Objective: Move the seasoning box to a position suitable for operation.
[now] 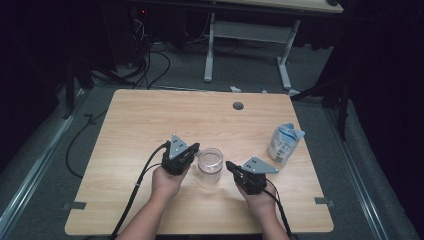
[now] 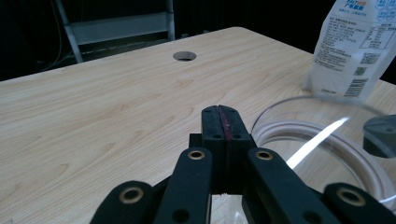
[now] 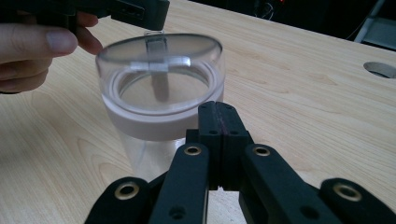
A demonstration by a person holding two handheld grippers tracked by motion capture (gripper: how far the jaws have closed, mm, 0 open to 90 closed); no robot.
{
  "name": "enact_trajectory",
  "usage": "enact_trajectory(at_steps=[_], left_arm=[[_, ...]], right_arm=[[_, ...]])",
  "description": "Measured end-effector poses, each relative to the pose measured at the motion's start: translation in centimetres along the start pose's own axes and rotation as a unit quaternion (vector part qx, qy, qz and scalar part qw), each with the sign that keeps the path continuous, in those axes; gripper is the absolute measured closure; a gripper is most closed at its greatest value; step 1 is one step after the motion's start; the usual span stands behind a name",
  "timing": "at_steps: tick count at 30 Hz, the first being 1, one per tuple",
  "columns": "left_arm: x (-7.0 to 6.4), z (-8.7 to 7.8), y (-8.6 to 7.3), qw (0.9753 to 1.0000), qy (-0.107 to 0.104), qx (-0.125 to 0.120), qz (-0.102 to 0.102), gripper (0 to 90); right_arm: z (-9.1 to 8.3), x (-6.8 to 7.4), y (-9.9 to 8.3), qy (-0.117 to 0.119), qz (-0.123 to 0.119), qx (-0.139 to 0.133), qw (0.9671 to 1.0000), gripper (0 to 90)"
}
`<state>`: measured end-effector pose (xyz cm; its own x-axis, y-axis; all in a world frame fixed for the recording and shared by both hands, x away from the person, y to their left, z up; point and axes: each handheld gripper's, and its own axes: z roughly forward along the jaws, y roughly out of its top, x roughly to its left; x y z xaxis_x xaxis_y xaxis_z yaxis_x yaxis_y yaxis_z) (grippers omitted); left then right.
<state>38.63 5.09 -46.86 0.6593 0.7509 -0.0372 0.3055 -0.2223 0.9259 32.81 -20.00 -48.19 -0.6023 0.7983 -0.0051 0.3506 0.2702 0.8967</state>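
Two tools flank a clear jar near the table's front edge.
We see the left tool (image 1: 196, 148) and right tool (image 1: 229, 165) with jaws pressed together, holding nothing, either side of the lidded jar (image 1: 210, 164); a white bag (image 1: 284, 143) stands toward the table's (image 1: 150, 120) right edge.

My two handheld grippers are black. The left gripper (image 1: 196, 148) and right gripper (image 1: 229, 164) each carry a grey three-cornered plate and trail a black cable. Brass-ringed pivots join the linkage arms; my forearms are bare.
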Motion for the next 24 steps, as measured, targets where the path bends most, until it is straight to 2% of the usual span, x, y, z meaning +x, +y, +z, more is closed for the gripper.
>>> enact_trajectory(at_steps=[3,12,13,14,15,16,24], left_arm=[[0.08,0.07,-0.09,1.0000,0.001,0.005,-0.003,90.0],[0.02,0.11,0.01,1.0000,-0.001,-0.004,-0.006,90.0],[-0.74,0.65,-0.07,0.9975,-0.006,-0.039,-0.058,90.0],[-0.75,0.65,-0.08,0.9975,-0.007,-0.038,-0.059,90.0],[-0.55,0.54,-0.09,0.9986,-0.005,-0.028,-0.044,90.0],[0.04,0.21,-0.04,1.0000,0.000,-0.002,-0.006,90.0],[0.07,0.24,-0.06,1.0000,-0.002,-0.002,-0.006,90.0]], right_arm=[[0.00,0.03,-0.01,0.001,-0.001,0.000,1.0000,90.0],[-0.04,0.23,0.09,0.005,-0.006,-0.005,1.0000,90.0],[-0.04,0.29,0.09,0.006,-0.005,-0.005,1.0000,90.0],[-0.04,0.34,0.12,0.006,-0.006,-0.005,1.0000,90.0],[-0.05,0.36,0.13,0.006,-0.006,-0.005,0.9999,90.0],[-0.06,0.39,0.16,0.007,-0.007,-0.005,0.9999,90.0],[-0.12,0.72,0.34,0.010,-0.012,-0.010,0.9998,90.0]])
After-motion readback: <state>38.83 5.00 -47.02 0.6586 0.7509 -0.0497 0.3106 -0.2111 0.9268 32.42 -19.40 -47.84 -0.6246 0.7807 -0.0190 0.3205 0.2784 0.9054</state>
